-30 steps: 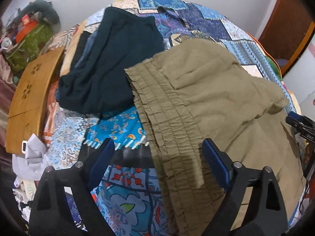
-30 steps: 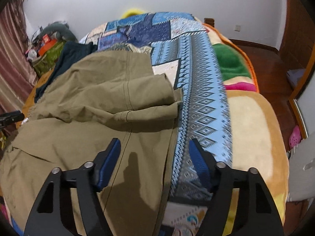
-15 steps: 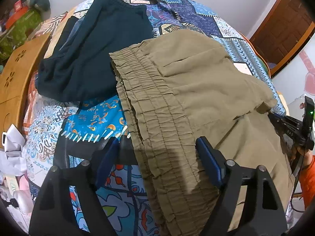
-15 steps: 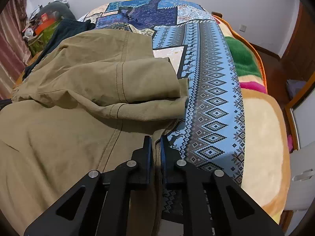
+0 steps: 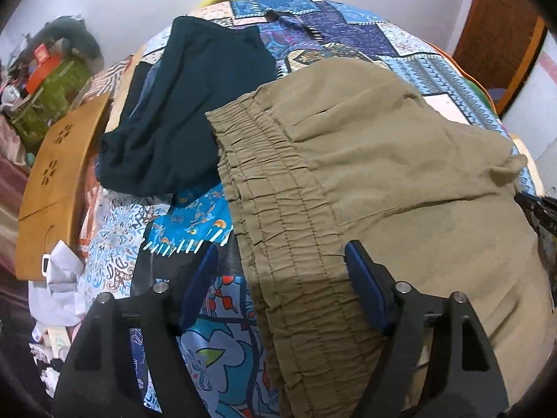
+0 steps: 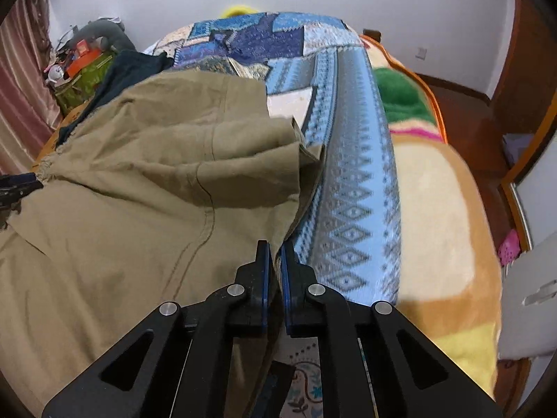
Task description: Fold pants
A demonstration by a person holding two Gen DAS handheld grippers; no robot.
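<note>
From the left wrist camera, the left gripper [image 5: 281,271] is hanging with its 2 blue-padded fingers [image 5: 365,289] spread wide apart, gripping nothing. Between and beneath them the gathered elastic waistband [image 5: 278,209] of the khaki pants [image 5: 400,181] is lying on the patterned bedspread [image 5: 195,216]. The pants are spreading away to the right across the bed, with an upper layer doubled over the lower one. A dark teal garment [image 5: 195,104] is lying just beside the waistband on the far left, its edge touching the khaki cloth. A wooden board [image 5: 55,188] is sitting at the left edge of the bed. The tip of the other tool is showing at the far right edge.

From the right wrist camera, the right gripper [image 6: 274,254] is pinching its 2 fingers [image 6: 261,271] together on the right-hand edge of the khaki pants [image 6: 139,209]. The folded upper layer is ending just ahead of the fingertips. To the right, the blue diamond-patterned blanket [image 6: 355,191] is lying bare, with a cream, green and pink fleece blanket [image 6: 435,209] beyond it.
</note>
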